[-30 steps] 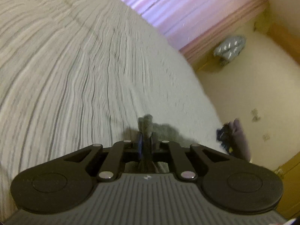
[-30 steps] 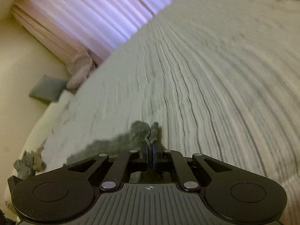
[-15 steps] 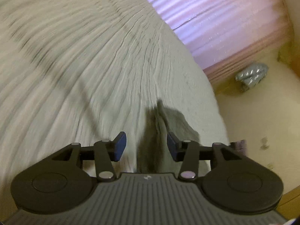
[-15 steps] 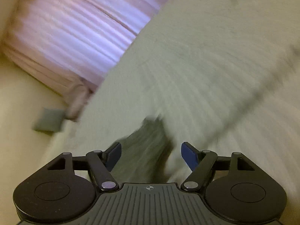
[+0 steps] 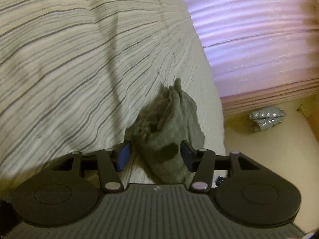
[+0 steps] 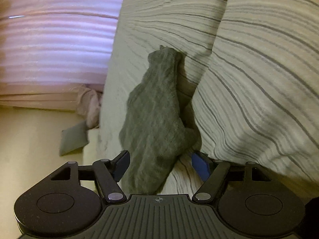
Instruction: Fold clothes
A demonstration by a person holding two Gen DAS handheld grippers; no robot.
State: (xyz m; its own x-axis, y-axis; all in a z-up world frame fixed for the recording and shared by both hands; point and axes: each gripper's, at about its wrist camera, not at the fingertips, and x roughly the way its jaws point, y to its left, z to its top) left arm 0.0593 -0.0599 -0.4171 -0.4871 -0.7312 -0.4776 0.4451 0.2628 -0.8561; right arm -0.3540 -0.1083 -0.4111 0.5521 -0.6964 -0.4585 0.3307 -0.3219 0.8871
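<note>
Closing left gripper [image 5: 154, 155] and right gripper [image 6: 161, 164], pads clear of grey garment [image 6: 155, 109] lying between. Striped bedding [image 5: 59, 59] at 10 o'clock.

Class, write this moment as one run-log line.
task: fold clothes | left gripper: closing, grey cloth between | right gripper: closing, cloth between | surface: striped bedspread

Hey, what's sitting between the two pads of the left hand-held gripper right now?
A bunched grey-green garment on the striped bedspread, seen in the left wrist view; the closing left hand-held gripper isn't pressing it.
</note>
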